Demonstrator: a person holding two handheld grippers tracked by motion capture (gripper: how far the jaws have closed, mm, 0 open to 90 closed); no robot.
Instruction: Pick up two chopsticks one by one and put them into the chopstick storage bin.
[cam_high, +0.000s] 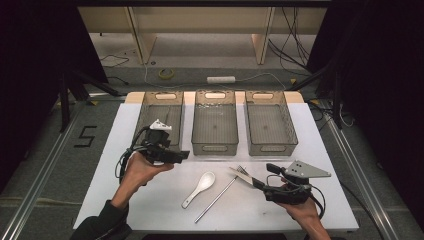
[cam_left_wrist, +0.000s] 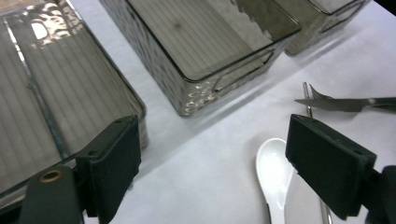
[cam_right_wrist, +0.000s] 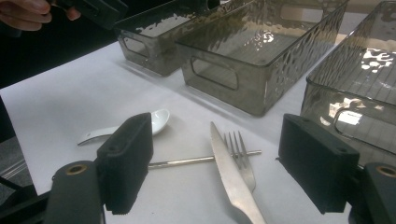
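Observation:
A white spoon (cam_high: 202, 186) lies on the white table top (cam_high: 150, 200) at front centre. Beside it is a thin metal rod (cam_high: 215, 200), its far end under a fork (cam_high: 242, 171). A knife (cam_high: 245, 177) rests with its blade across the fork. My right gripper (cam_high: 265, 177) is open, and the knife (cam_right_wrist: 229, 172) runs up between its wide-apart pads (cam_right_wrist: 126, 158) without touching them. My left gripper (cam_high: 177, 156) is open and empty, near the front corner of the left bin (cam_high: 145, 120). Through its jaws I see the spoon (cam_left_wrist: 273, 172) and the knife (cam_left_wrist: 341, 103).
Three smoky clear bins stand side by side at the back of the table, the middle bin (cam_high: 215, 146) and right bin (cam_high: 272, 146) both empty. Cables and a power strip (cam_high: 221, 79) lie on the floor beyond. Bare table top spreads in front of the bins.

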